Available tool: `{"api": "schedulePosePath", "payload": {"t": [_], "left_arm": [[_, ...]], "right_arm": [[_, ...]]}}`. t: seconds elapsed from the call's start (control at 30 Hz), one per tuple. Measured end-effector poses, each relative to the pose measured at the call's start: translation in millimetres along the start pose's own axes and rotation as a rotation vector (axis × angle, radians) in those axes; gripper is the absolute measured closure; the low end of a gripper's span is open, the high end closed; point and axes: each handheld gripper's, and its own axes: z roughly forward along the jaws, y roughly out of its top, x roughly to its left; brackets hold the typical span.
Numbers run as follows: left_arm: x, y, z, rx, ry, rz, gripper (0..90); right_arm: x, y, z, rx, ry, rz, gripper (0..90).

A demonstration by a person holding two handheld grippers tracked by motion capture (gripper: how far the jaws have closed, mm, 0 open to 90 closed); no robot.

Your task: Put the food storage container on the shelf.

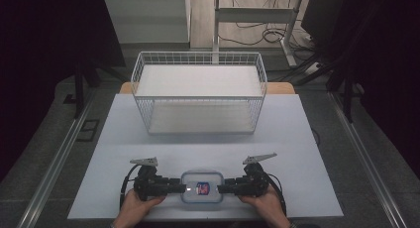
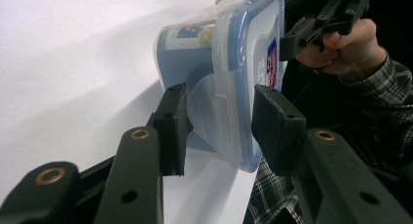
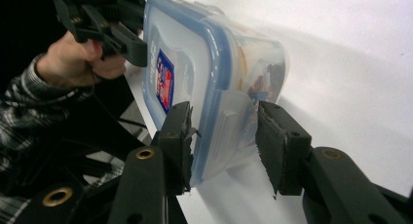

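The left hand (image 1: pixel 132 204) holds the left gripper (image 1: pixel 182 188) at the near edge of the white table (image 1: pixel 119 139), its jaws pointing toward the right gripper (image 1: pixel 221 189). In the left gripper view its jaws stand apart, one on each side of a clear latch flap (image 2: pixel 214 109) that hangs from the end of the plastic container (image 1: pixel 201 187); whether the pads touch the flap I cannot tell. The container lies between the two grippers, a clear box with a blue-rimmed lid (image 3: pixel 195 63) and a small red and blue label (image 1: pixel 202 188) on top. On its other end the right gripper, held by the right hand (image 1: pixel 265 204), has its jaws apart too, with the flap (image 3: pixel 229 131) of that side between them, the lid-side jaw close against the lid's rim. Beyond both grippers, well apart from the container, a white wire basket (image 1: pixel 198 91) stands on the far half of the table.
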Motion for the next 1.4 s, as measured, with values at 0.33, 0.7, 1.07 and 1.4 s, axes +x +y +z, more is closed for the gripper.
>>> {"api": "schedulePosePath", "payload": {"t": [0.33,0.7,1.07,1.4], "left_arm": [[-2.1,11.7,-2.6,-0.052,0.009,-0.001,58.5],[-21.4,43.3,-19.9,-0.091,0.064,0.054,58.4],[-23.9,84.2,-33.0,-0.124,0.083,0.079,58.4],[-31.5,125.4,-48.5,-0.149,0.102,0.112,58.4]], "right_arm": [[0.1,8.3,-7.2,-0.073,0.004,0.007,59.1],[8.8,36.5,-20.6,-0.138,0.016,-0.042,58.9],[8.8,79.8,-33.7,-0.164,0.010,-0.078,58.7],[13.6,120.5,-48.2,-0.214,0.005,-0.102,58.5]]}}
